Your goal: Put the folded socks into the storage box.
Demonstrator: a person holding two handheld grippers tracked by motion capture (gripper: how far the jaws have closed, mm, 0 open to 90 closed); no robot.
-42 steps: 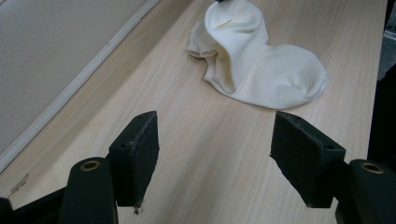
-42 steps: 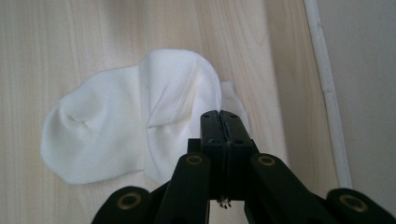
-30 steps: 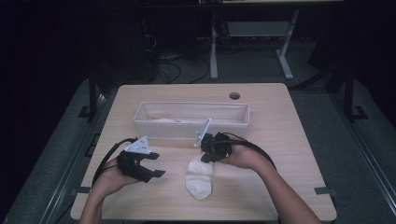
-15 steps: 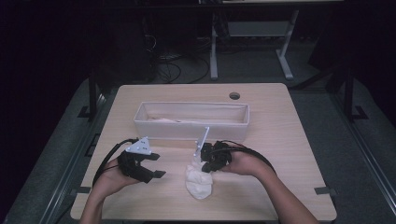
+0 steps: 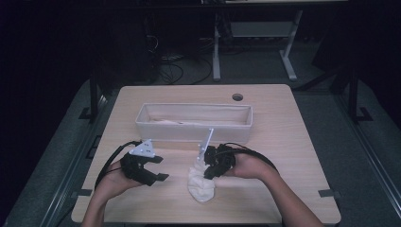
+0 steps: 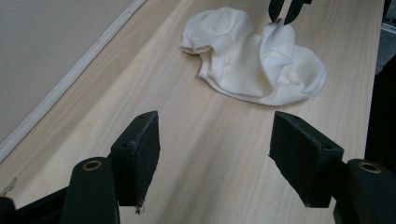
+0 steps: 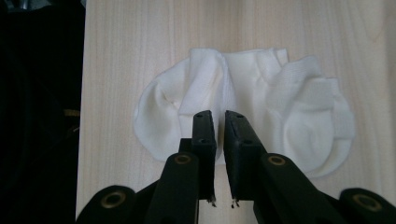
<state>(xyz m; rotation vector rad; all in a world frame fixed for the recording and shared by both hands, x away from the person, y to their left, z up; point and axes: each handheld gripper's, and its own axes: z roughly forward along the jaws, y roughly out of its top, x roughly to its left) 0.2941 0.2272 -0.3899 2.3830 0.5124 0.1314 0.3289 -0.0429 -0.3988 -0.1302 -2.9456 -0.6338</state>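
Note:
A white sock [image 5: 201,182] lies crumpled on the wooden table [image 5: 283,142], in front of the bin. My right gripper [image 5: 206,172] points down at its upper end. Its jaws have just been opening and stand a narrow gap apart [image 7: 220,116]. A raised fold of the sock [image 7: 243,107] sits right at the tips, which also show in the left gripper view [image 6: 283,11] above the sock [image 6: 252,65]. My left gripper [image 5: 161,169] rests to the left of the sock, jaws wide open [image 6: 215,154] over bare wood with nothing between them.
A long white bin [image 5: 194,124] stands across the middle of the table, with pale cloth lying inside. A round cable hole [image 5: 237,97] is at the far right. Black cables trail from both grippers toward the person's forearms.
My right gripper has moved a little toward the near edge, down onto the sock, and the sock's upper end is now bunched into a fold. The left gripper has stayed put.

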